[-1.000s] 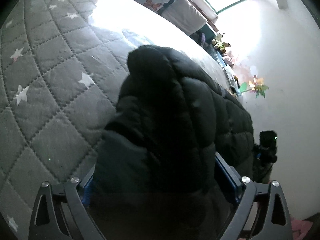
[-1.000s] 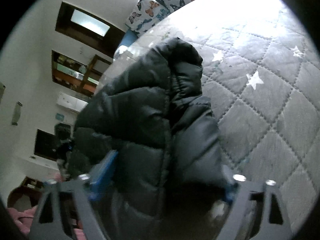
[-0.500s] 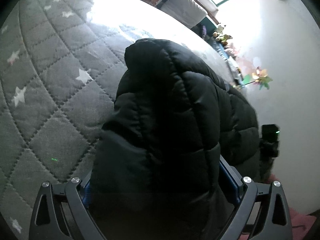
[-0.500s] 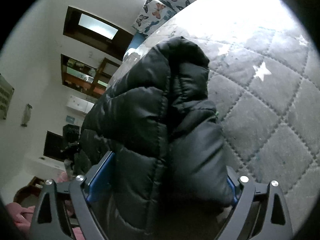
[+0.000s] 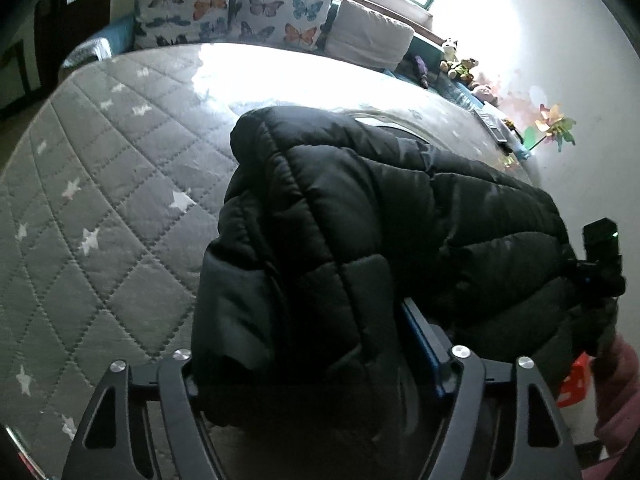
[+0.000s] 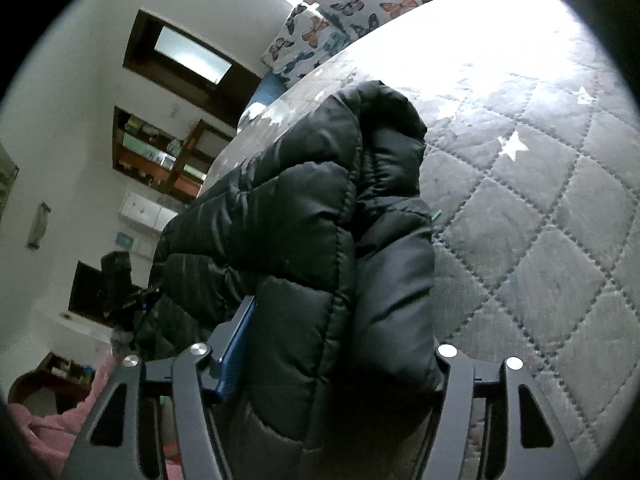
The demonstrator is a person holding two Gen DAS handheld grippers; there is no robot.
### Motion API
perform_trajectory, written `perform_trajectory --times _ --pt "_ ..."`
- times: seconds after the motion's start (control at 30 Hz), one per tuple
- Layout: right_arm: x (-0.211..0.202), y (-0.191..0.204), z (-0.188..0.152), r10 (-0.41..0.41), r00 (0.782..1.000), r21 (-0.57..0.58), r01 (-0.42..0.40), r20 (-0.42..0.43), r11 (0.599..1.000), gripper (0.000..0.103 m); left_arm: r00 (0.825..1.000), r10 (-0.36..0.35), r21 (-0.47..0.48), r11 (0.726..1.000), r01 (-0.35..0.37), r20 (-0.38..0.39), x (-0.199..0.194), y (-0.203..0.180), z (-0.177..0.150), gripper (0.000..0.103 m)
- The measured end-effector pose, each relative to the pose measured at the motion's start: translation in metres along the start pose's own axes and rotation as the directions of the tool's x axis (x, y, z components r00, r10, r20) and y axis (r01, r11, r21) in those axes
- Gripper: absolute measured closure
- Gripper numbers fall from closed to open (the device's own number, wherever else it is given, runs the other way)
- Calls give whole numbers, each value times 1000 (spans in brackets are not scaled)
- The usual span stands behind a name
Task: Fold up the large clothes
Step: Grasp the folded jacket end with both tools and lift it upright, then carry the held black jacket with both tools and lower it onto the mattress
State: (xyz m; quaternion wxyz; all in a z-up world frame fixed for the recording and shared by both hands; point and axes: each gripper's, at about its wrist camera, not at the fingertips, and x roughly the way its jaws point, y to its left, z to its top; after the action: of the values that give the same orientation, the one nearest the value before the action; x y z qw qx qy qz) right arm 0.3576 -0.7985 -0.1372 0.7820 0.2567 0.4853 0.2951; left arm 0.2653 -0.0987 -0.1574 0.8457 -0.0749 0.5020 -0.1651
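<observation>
A black quilted puffer jacket (image 5: 360,220) is bunched between the two grippers above a grey quilted mattress (image 5: 100,200) with white stars. My left gripper (image 5: 312,352) is shut on one end of the jacket, with thick fabric filling its jaws. My right gripper (image 6: 332,344) is shut on the other end of the same jacket (image 6: 312,208). The right gripper also shows in the left wrist view (image 5: 600,264) at the jacket's far right end. The left gripper shows as a dark shape in the right wrist view (image 6: 120,280).
Butterfly-print pillows (image 5: 240,12) and a plain cushion (image 5: 368,36) line the bed's far side under a bright window. Soft toys (image 5: 460,64) and a paper pinwheel (image 5: 552,128) sit by the right wall. Shelves (image 6: 160,156) stand on the left wall.
Both grippers have tilted up and drawn back with the jacket, so more of the room and the pillows shows. The jacket stays bunched between them and both grips hold.
</observation>
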Motion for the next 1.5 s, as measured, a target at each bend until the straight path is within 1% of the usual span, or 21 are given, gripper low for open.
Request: perform_trajectory --times 0.07,0.17,0.23,0.3,0.4,0.43,0.5,0.63,0.77,0.87,1.0,1.1,1.17,1.2,1.23,1.3,1.37,1.4,1.43,1.47,1.5 --pt "-6 6 -4 -14 1000 -13 14 15 1000 44 999 34 26 999 -35 14 -2 -7 4 33" --pt "-15 18 -1 -31 999 -40 32 39 999 49 994 94 73 993 -97 48 -17 -27 0 41" --pt "-19 21 0 -32 998 -51 34 53 998 52 992 107 79 991 -112 66 -24 -41 0 45" --pt "-27 29 1 -30 997 -69 35 72 997 53 991 110 80 990 -116 78 -33 -46 0 48" --pt "-38 38 3 -29 994 -99 40 106 994 54 987 118 96 987 -128 105 -46 -66 5 50" --pt "-40 40 4 -30 993 -106 42 116 994 54 987 117 103 986 -129 112 -52 -66 5 51" --pt "-52 45 7 -41 988 -129 61 149 990 55 984 116 124 983 -133 132 -59 -84 12 51" --pt "-74 45 17 -63 976 -151 95 208 984 55 980 105 165 977 -134 171 -68 -122 35 52" --pt "-96 52 38 -106 956 -184 160 275 970 55 979 77 205 972 -116 190 -67 -167 72 52" --pt "-110 52 56 -146 937 -197 216 318 956 55 978 50 220 971 -95 201 -59 -201 112 52" --pt "-133 43 86 -201 902 -182 286 382 941 55 977 12 244 968 -65 214 -43 -252 170 52" --pt "-143 27 105 -249 878 -155 336 410 929 55 977 -12 254 966 -44 213 -22 -284 210 52" --pt "-145 11 117 -275 867 -130 356 415 926 55 981 -17 254 967 -34 196 -6 -300 230 52" --pt "-142 -4 123 -296 861 -95 364 414 926 55 984 -22 244 969 -22 177 6 -306 239 52" --pt "-141 -11 126 -301 863 -77 361 406 929 55 988 -22 241 970 -15 153 19 -312 245 52" --pt "-124 -40 131 -367 855 -20 401 366 916 53 995 -10 238 971 -15 102 47 -320 252 52" --pt "-110 -63 132 -401 860 24 415 316 909 50 999 20 237 971 -31 48 78 -326 252 50" --pt "-99 -77 131 -437 852 51 442 289 896 49 999 43 226 973 -47 21 94 -327 252 48" --pt "-89 -90 129 -463 843 68 463 274 884 46 999 49 221 974 -51 14 103 -321 250 46" --pt "-83 -99 127 -490 833 78 487 258 870 43 998 63 220 973 -63 8 113 -320 250 39" --pt "-76 -108 124 -524 816 88 520 245 850 39 997 74 222 972 -73 7 119 -317 250 32"
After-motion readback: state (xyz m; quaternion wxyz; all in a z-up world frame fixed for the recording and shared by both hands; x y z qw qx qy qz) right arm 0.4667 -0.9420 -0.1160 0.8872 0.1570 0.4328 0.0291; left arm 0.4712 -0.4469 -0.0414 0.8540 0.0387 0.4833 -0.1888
